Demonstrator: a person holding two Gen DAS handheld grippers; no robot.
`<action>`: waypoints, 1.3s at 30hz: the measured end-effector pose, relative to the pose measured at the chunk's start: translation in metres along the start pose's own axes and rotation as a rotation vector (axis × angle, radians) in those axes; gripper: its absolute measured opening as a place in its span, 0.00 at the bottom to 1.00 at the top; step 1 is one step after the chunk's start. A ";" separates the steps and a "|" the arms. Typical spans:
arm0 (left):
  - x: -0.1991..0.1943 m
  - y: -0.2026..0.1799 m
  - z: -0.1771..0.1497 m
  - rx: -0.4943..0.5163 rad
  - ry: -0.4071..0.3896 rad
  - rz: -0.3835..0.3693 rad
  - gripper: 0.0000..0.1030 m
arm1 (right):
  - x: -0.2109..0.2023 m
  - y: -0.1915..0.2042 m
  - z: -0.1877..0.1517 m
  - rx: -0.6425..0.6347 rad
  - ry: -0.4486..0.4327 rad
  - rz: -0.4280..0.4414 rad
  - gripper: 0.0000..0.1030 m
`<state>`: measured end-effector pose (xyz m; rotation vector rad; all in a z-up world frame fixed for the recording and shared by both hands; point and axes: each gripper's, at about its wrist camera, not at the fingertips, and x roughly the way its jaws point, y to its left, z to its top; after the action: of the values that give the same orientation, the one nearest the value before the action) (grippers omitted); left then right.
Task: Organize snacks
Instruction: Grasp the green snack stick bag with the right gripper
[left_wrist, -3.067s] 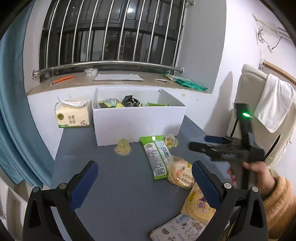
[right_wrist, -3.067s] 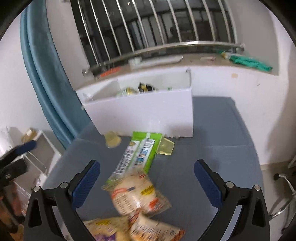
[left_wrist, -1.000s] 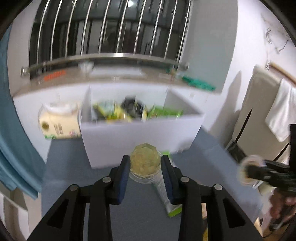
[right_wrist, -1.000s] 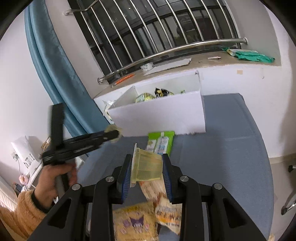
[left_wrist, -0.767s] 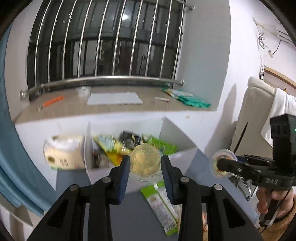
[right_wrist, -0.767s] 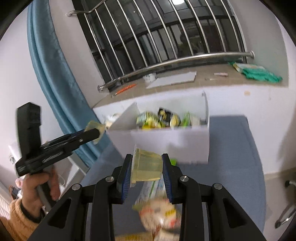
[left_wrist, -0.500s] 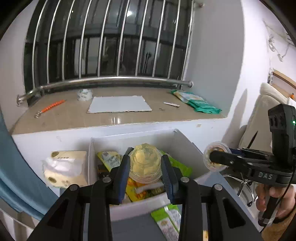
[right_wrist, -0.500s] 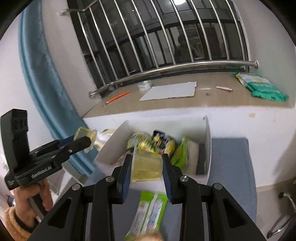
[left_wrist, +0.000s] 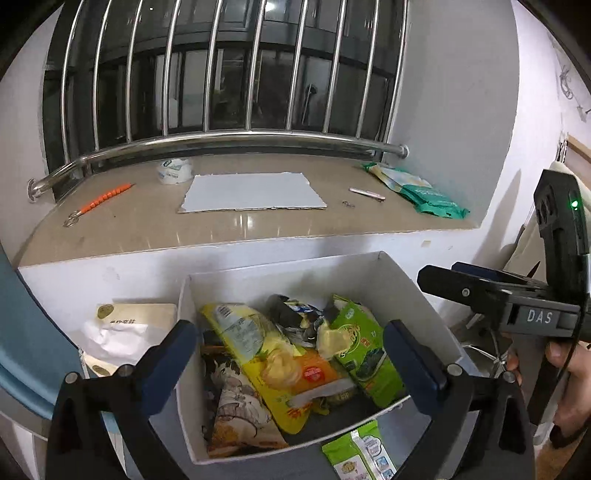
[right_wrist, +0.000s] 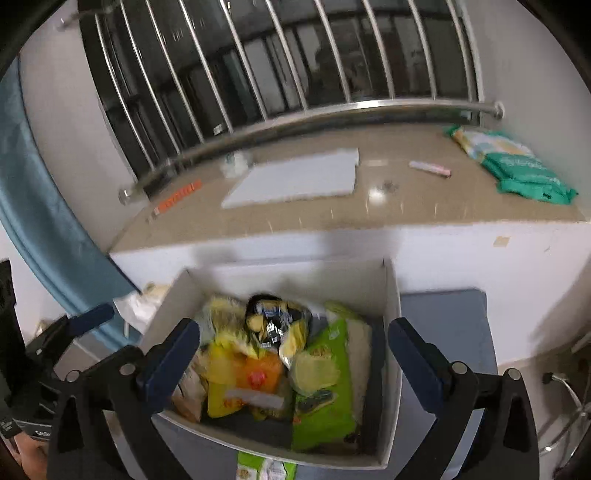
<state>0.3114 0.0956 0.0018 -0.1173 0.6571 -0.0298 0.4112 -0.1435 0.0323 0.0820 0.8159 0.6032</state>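
Both grippers hang over a white box (left_wrist: 424, 295) of snacks on a blue-grey tabletop (right_wrist: 443, 317) below a barred window.

The left gripper (left_wrist: 291, 350) and right gripper (right_wrist: 293, 350) have their jaws opening, nothing between the pads. Two pale jelly cups (left_wrist: 280, 367) (left_wrist: 330, 339) lie on the snack packets inside. One green packet (left_wrist: 360, 456) lies on the near tabletop. The beige sill (left_wrist: 147, 225) holds one grey sheet (left_wrist: 251, 197), one orange tool (left_wrist: 103, 199) and one green pack (left_wrist: 421, 192); a tissue pack (left_wrist: 122, 332) sits left of the box.

White box (left_wrist: 402, 291) on grey table (right_wrist: 443, 314)
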 end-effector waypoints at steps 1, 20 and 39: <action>-0.003 0.000 -0.001 0.003 -0.004 0.009 1.00 | -0.002 0.000 -0.001 0.002 0.002 0.004 1.00; -0.115 -0.037 -0.068 0.070 -0.077 -0.035 1.00 | -0.099 0.023 -0.080 -0.086 -0.090 0.110 1.00; -0.195 -0.065 -0.205 -0.005 -0.105 -0.042 1.00 | -0.107 0.020 -0.231 -0.075 0.066 0.033 1.00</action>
<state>0.0324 0.0232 -0.0328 -0.1368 0.5497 -0.0615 0.1818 -0.2205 -0.0511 0.0072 0.8561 0.6696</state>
